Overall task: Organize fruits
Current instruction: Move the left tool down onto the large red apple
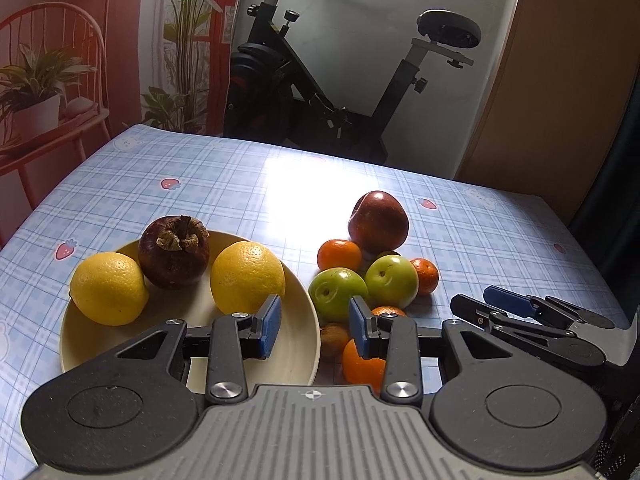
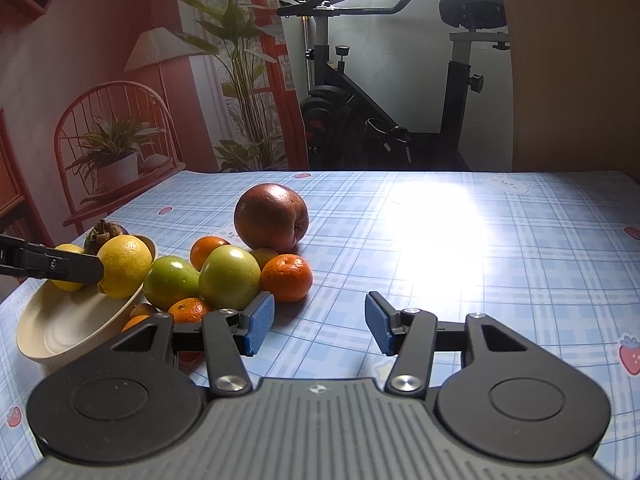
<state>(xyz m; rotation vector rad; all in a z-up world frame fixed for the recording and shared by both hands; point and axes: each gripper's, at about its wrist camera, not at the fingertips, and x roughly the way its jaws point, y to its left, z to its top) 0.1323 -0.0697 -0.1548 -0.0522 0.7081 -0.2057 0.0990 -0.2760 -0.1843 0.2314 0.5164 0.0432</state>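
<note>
A cream plate (image 1: 92, 336) holds two yellow citrus fruits (image 1: 108, 288) (image 1: 247, 276) and a dark purple fruit (image 1: 174, 256). Right of it lies a heap with a red apple (image 1: 378, 222), two green apples (image 1: 336, 294) (image 1: 392, 280), tangerines (image 1: 339, 255), an orange (image 1: 362, 364) and a kiwi (image 1: 334, 338). My left gripper (image 1: 316, 326) hovers open over the plate's right rim, with nothing between its pads. My right gripper (image 2: 319, 325) stands open over bare cloth, just right of the heap (image 2: 229, 276), and is also in the left wrist view (image 1: 508, 300).
The table wears a blue plaid cloth (image 2: 480, 260), bare and sunlit to the right of the fruit. An exercise bike (image 1: 320, 92) stands behind the far edge. A wall picture of a red chair and plants (image 2: 116, 152) is at the left.
</note>
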